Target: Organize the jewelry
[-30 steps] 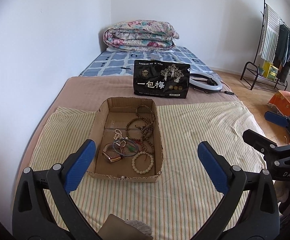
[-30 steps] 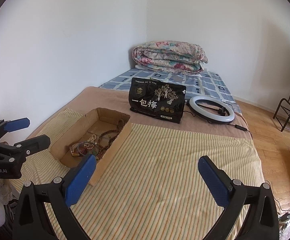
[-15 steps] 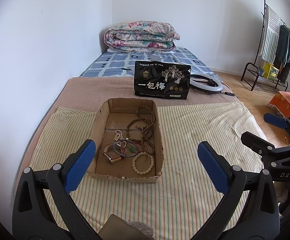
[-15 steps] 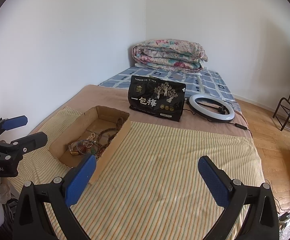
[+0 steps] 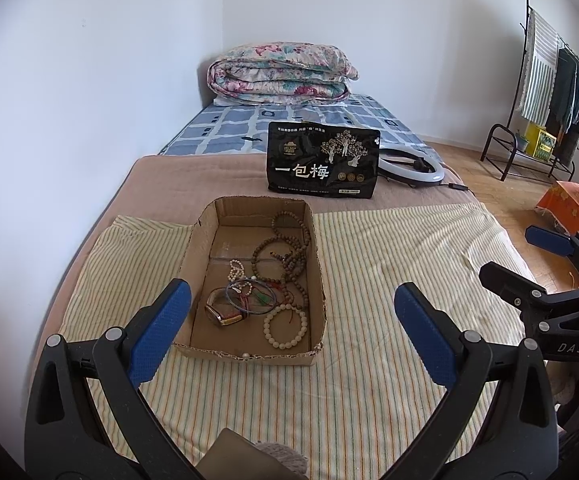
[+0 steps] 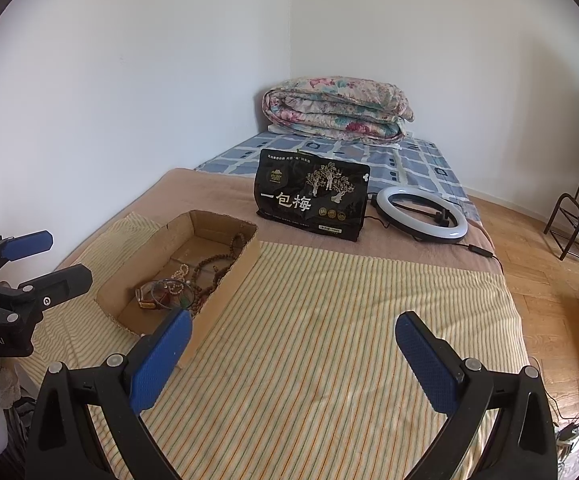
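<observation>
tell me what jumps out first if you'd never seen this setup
A shallow cardboard box full of tangled bead bracelets and a watch sits on the striped cloth, straight ahead of the open left gripper. Behind it stands a black snack bag beside a white ring light.
</observation>
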